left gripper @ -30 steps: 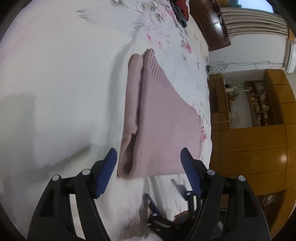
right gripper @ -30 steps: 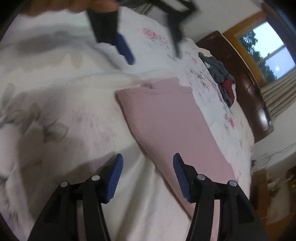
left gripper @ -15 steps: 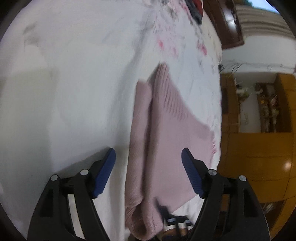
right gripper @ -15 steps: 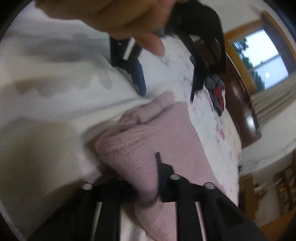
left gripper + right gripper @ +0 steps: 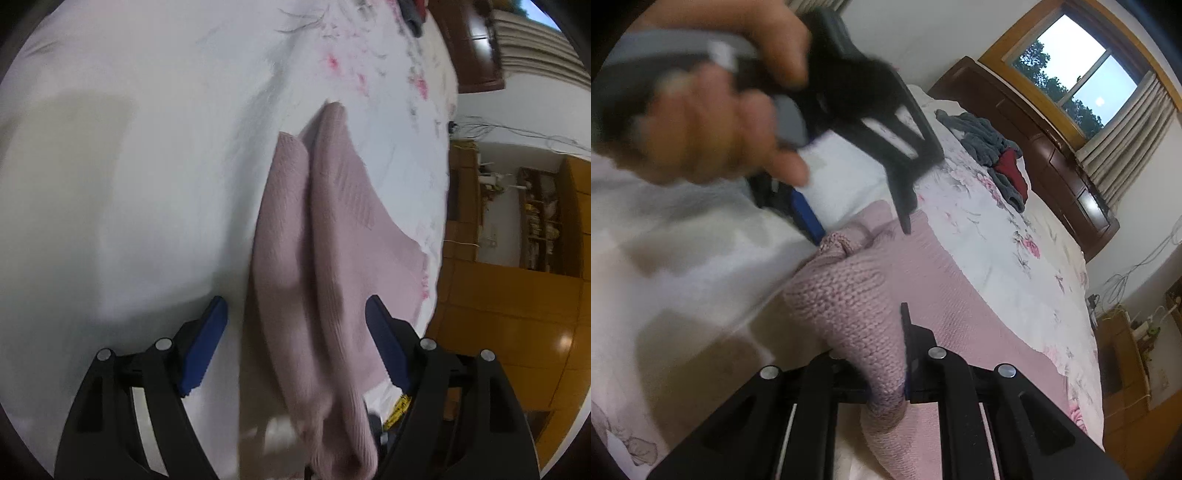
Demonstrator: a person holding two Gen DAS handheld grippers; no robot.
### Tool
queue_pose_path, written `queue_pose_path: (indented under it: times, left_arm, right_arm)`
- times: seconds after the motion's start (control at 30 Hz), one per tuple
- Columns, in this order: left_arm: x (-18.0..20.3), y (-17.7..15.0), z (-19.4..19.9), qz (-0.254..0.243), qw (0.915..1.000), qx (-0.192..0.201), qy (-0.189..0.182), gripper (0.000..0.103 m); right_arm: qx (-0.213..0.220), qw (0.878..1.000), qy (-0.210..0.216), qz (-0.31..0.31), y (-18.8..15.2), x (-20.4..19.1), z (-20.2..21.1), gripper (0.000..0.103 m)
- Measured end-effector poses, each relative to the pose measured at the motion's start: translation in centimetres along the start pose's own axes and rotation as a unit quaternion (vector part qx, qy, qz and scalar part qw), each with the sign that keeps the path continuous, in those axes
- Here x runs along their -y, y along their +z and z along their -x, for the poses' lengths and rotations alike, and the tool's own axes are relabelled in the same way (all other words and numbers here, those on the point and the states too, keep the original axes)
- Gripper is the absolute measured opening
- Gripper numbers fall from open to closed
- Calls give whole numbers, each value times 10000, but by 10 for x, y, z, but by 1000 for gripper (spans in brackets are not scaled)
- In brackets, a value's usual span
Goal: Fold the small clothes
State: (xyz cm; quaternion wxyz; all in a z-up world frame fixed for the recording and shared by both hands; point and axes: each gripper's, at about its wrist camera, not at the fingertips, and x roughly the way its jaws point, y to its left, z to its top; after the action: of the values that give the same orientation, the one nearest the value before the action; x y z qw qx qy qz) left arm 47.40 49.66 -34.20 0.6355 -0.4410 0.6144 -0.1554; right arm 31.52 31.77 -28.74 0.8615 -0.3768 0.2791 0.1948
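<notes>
- The pink knit sweater [image 5: 964,295] lies on the bed [image 5: 993,236], already folded narrow, running along the side edge that faces the wooden cabinets.
- The right gripper [image 5: 886,384] has its fingers clamped on a bunched-up end of the knit, with the fabric squeezed between them. I'd guess that pinch is there so the end can be lifted and carried over for the next fold.
- The left gripper [image 5: 295,347] has its fingers spread wide, 1 on each side of the sweater's other end, not pinching anything. From the right wrist view it's coming down at the far end of the knit, with the person's hand [image 5: 701,122] wrapped round the handle, all a bit blurry.
- Straddling the cloth like that looks like lining up a grab, so both ends could be moved together and the fold stays square.
- There are 2 long ridges of knit side by side in the left wrist view, so the left fingers would need to catch both layers or the fold may slide apart.
- Other stuff: a heap of grey and red clothes [image 5: 993,147] sits further up the bed near the dark headboard [image 5: 1045,147], well apart from the sweater.
- Window [image 5: 1078,70] and curtains are beyond that. Nothing on the floral sheet is blocking the fold.
</notes>
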Motion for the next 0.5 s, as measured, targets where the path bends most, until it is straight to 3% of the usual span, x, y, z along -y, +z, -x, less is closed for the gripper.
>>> queue_pose_path:
  times: [0.07, 0.17, 0.33, 0.5]
  left_arm:
    - [9, 10, -8, -121, 9998, -49, 129, 74]
    - [24, 25, -18, -296, 9986, -118, 420, 51]
    - [42, 35, -23, -501, 9947, -158, 888, 30]
    - [60, 35, -16, -683, 9929, -97, 972, 26]
  right_arm:
    - [15, 10000, 17, -7, -1, 0, 0, 11]
    - [29, 10000, 43, -82, 0, 5, -2, 11]
    - [19, 9994, 93, -347, 4, 15, -1, 11]
    - [46, 9979, 153, -633, 5, 23, 4, 11]
